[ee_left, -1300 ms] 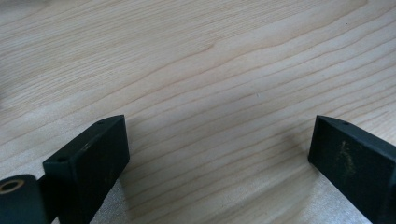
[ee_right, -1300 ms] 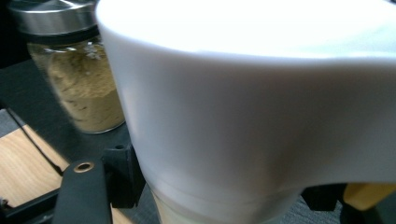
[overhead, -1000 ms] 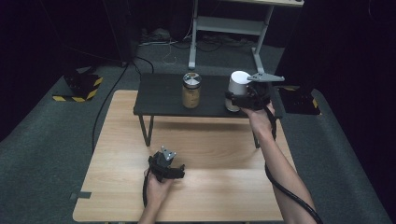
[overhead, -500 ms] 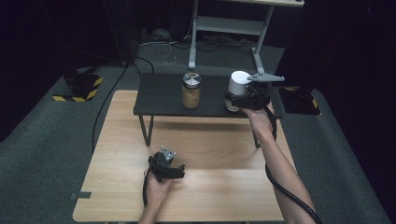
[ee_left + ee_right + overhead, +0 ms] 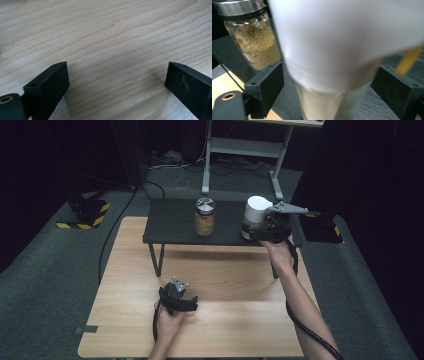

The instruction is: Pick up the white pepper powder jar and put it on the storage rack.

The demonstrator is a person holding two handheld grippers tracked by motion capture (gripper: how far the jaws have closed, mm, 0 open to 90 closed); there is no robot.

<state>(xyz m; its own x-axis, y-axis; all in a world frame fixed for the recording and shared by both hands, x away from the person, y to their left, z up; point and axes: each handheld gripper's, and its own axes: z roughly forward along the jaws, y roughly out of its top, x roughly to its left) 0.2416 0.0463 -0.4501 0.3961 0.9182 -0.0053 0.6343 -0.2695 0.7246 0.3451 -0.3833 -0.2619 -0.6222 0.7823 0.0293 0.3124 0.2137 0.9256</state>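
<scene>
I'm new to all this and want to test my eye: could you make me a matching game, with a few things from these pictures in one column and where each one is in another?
Things:
1. jar with the metal lid
2. white-topped container
3. left gripper
4. black shelf

Places:
A. between the open jaws of the right gripper
B. over the bare wooden table, jaws open
C. standing on legs at the far side of the table
D. near the middle of the shelf

Pairs: 1-D, 2-A, 3-B, 4-C
</scene>
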